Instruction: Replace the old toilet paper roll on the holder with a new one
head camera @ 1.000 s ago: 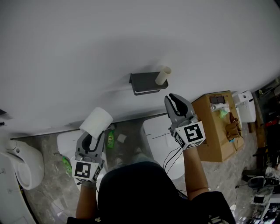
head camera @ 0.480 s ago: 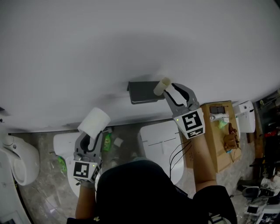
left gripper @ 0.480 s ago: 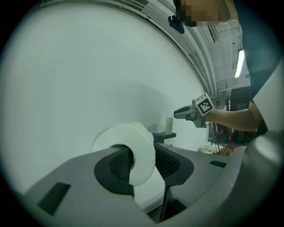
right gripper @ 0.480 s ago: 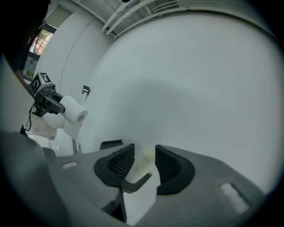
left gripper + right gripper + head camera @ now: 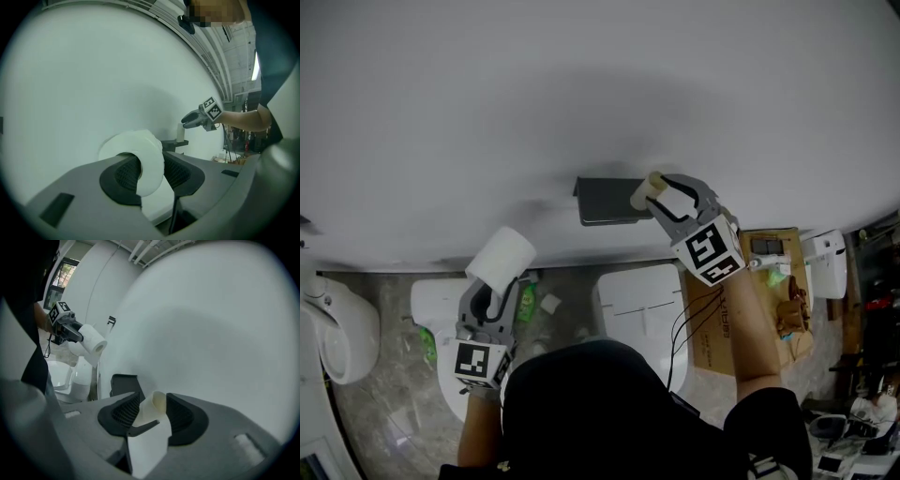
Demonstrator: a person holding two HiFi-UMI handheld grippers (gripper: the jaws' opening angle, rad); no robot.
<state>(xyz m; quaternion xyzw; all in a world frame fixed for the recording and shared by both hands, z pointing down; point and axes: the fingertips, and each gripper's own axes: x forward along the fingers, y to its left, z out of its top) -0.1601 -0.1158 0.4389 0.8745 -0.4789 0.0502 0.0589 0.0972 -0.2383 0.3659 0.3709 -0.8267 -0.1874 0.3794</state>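
Old cardboard toilet-roll tube, trailing a paper scrap, sits at the dark wall holder's right end. The right gripper has swung up around it, jaws opening, not yet gripping. The left gripper clenches the new white paper roll, waiting.

The left tongs and the right tongs are of grey plastic, with black ribbed pads. Each has a white cube with black square markers. Thin black cables hang from the right one. The person wears a black top.
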